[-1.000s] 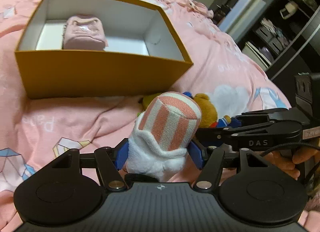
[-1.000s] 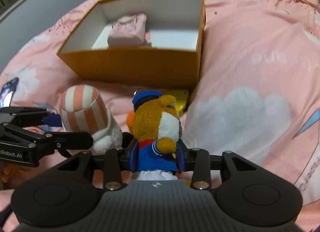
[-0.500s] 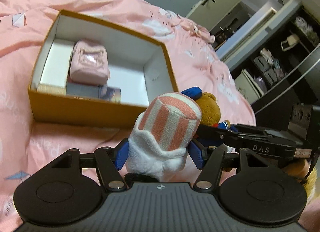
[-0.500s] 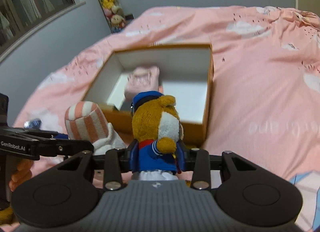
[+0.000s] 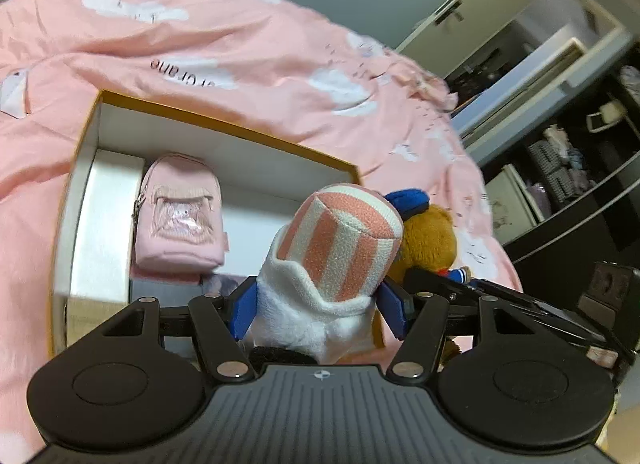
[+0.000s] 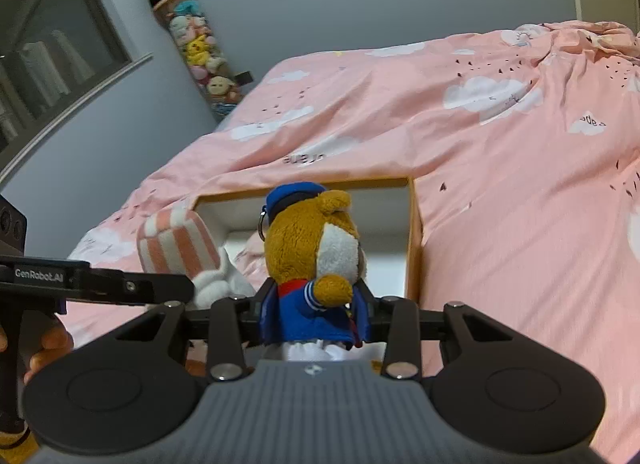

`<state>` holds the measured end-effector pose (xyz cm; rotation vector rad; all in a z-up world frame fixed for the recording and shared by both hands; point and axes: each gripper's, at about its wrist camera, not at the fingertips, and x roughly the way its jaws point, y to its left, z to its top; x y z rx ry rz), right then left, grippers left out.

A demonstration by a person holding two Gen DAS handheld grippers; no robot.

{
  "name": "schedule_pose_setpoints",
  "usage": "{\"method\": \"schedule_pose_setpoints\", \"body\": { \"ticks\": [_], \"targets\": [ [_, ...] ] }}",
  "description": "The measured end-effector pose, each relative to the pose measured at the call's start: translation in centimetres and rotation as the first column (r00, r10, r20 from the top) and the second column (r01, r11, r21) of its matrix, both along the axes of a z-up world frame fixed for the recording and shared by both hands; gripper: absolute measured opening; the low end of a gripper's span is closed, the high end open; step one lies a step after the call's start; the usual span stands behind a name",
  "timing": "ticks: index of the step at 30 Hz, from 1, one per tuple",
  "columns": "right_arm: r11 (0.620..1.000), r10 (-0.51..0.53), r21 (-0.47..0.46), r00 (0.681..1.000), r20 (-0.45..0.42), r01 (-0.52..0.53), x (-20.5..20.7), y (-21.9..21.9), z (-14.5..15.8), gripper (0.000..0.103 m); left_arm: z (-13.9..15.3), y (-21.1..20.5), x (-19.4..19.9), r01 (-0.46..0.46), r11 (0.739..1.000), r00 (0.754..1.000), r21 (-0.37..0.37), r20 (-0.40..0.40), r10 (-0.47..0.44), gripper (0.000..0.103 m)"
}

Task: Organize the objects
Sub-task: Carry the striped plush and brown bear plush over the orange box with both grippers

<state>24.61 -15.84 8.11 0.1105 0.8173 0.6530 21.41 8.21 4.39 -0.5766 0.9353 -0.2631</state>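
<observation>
The striped plush (image 5: 340,240) sits clamped between the blue pads of the left gripper (image 5: 318,310), jaws wide around its soft white base. The bear (image 6: 316,264) in its blue sailor suit is pinched at the waist by the right gripper (image 6: 314,318), jaws fairly narrow. A second ago both toys hung low over the quilt with the box (image 5: 86,131) well ahead at 12 o'clock; now both have been carried up and forward, side by side, and the near wall of the box has passed under the left gripper. In the left view the striped plush hangs over the box's open floor, with the bear at its 3 o'clock. The pink pouch (image 5: 178,211) lies inside at 10 o'clock, a white insert (image 5: 106,223) against the wall to its left at 9.

This looks like the carry nearly done: free floor shows right of the pouch, enough for both toys. Lowering before letting go should keep them from tipping onto the quilt (image 6: 520,191).
</observation>
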Motion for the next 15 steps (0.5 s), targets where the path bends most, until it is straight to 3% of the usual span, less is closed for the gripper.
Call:
{"method": "schedule_pose_setpoints", "body": {
  "ticks": [3,7,15],
  "targets": [
    [1.000,-0.025,-0.015,0.999,-0.032,0.025,2.6,1.3,-1.3,0.041,-1.4,0.0,3.0,0.002,1.000,0.999,0.004,-0.050,-0.002,0.071],
    [0.997,-0.053,-0.057,0.996,-0.067,0.049,5.1,2.9,-3.2,0.041,-3.0,-0.2,5.9,0.005,0.998,0.995,0.067,-0.097,0.002,0.071],
    [0.988,-0.075,-0.143,0.995,-0.067,0.065,7.1,5.6,-6.0,0.041,-5.3,-0.2,9.7,0.009,0.993,0.990,0.120,-0.141,0.008,0.071]
  ]
}}
